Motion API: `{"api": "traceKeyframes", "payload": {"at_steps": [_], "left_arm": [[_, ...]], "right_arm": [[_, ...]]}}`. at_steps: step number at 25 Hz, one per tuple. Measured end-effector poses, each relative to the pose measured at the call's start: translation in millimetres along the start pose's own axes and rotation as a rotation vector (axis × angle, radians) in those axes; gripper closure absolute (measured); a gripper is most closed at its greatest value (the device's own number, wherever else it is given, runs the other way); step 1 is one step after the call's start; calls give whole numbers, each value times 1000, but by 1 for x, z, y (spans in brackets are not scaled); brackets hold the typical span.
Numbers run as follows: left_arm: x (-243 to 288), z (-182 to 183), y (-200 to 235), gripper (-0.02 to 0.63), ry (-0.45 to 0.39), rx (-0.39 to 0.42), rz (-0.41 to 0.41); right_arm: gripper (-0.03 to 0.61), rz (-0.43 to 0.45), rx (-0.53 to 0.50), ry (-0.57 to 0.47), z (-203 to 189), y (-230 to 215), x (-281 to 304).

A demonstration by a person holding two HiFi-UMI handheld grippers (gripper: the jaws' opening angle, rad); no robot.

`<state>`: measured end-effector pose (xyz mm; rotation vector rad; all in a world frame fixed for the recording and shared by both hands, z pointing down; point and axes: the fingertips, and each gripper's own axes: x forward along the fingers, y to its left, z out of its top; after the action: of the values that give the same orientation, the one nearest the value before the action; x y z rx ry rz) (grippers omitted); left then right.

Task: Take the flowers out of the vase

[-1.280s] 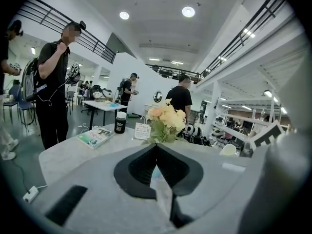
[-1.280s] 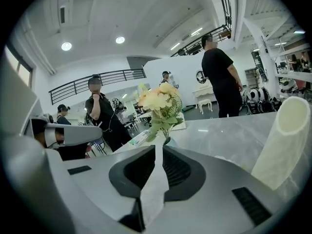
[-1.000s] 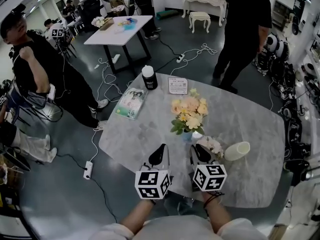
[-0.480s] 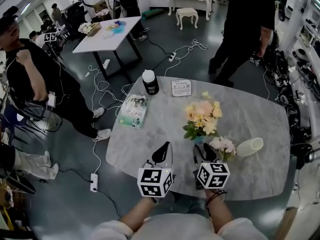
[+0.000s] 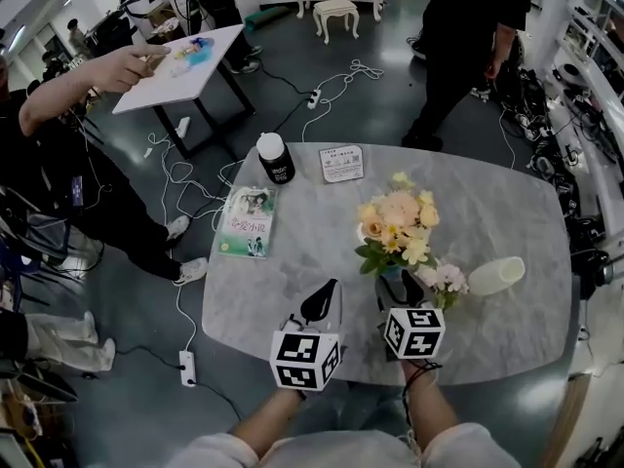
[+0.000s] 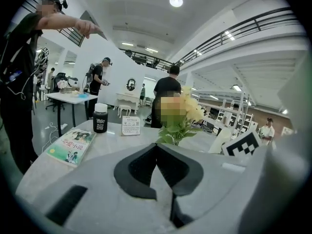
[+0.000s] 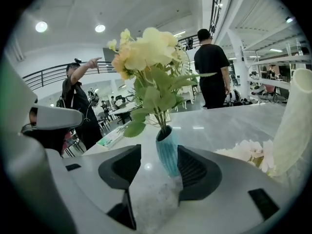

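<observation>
A bunch of yellow and peach flowers [image 5: 397, 224] [image 7: 146, 48] stands upright in a small ribbed teal vase [image 7: 168, 150] on the grey marble table [image 5: 292, 261]. My right gripper [image 5: 398, 283] [image 7: 159, 153] is level with the vase, which stands between its jaws. The jaws are opening, and the left pad is clearly apart from the vase. In the head view the leaves and this gripper hide the vase. To the left of it, my left gripper [image 5: 329, 296] [image 6: 156, 147] is shut and holds nothing; the flowers [image 6: 187, 113] show ahead and to its right.
A loose bunch of pale pink flowers [image 5: 444, 279] [image 7: 246, 152] lies beside a tipped white vase [image 5: 495, 275] [image 7: 295, 126], right of the teal one. A book [image 5: 248, 221], a dark bottle [image 5: 275, 157] and a small card [image 5: 341, 163] sit further back. People stand around the table.
Both grippers have moved forward towards the flowers. The right one has come up to the teal vase and its jaws have spread. The person at the left has raised an arm to point.
</observation>
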<state>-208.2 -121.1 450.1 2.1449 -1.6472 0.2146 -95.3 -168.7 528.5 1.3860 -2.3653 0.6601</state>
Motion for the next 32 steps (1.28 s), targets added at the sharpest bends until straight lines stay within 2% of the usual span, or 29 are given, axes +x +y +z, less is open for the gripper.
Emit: {"api": "traceKeyframes", "payload": {"at_steps": [4, 10, 15, 22, 32], "left_arm": [[6, -5, 4, 606, 5, -15, -10], [9, -9, 7, 606, 14, -16, -17], [13, -11, 0, 606, 29, -19, -40], [22, -8, -4, 606, 34, -26, -71], [35, 1, -19, 606, 35, 1, -141]], "right_arm": [[371, -48, -25, 0, 2, -10, 19], [360, -64, -84, 24, 3, -14, 36], [362, -66, -66, 38, -1, -18, 41], [362, -54, -43, -8, 1, -21, 42], [362, -38, -94, -32, -1, -19, 41]]}}
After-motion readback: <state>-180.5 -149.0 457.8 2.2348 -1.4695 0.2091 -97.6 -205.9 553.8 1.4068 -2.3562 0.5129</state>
